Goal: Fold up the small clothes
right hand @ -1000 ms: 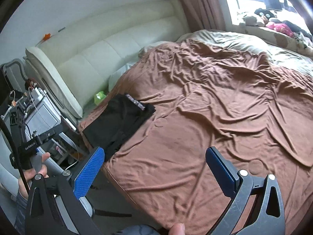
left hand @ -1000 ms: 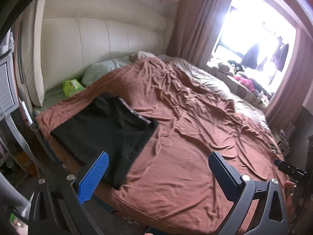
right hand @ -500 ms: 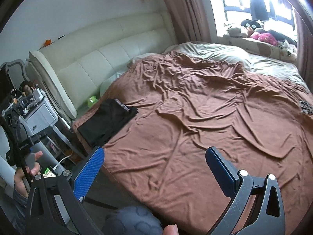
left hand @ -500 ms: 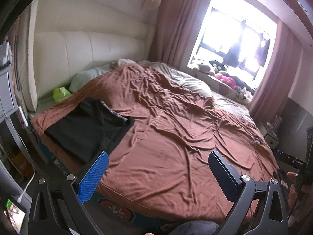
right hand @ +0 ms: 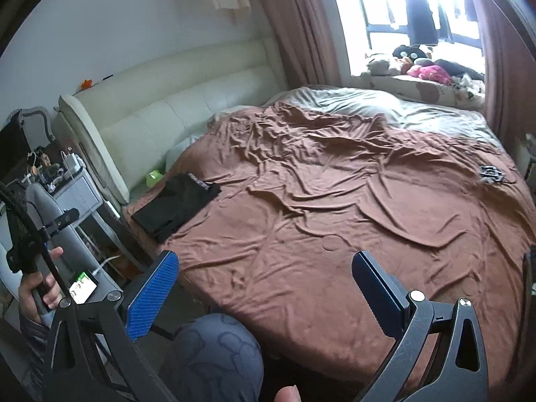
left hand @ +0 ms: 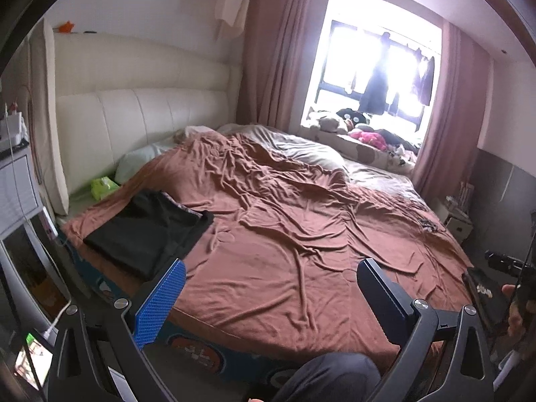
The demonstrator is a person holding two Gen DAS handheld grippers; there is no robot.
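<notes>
Lying flat near the bed's [left hand: 301,268] left corner by the headboard [left hand: 144,117], the black garment [left hand: 147,231] sits ahead and to the left of both claws, its long axis running along the bed's edge toward the headboard. Both the left claw [left hand: 271,298] and the right claw [right hand: 264,291] hang back off the mattress, jaws spread wide and holding nothing. By my judgement, the left hand [right hand: 37,288] is nearer.

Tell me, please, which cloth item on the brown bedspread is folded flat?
The black garment near the headboard corner; the small dark patterned item lies crumpled at the far edge.
</notes>
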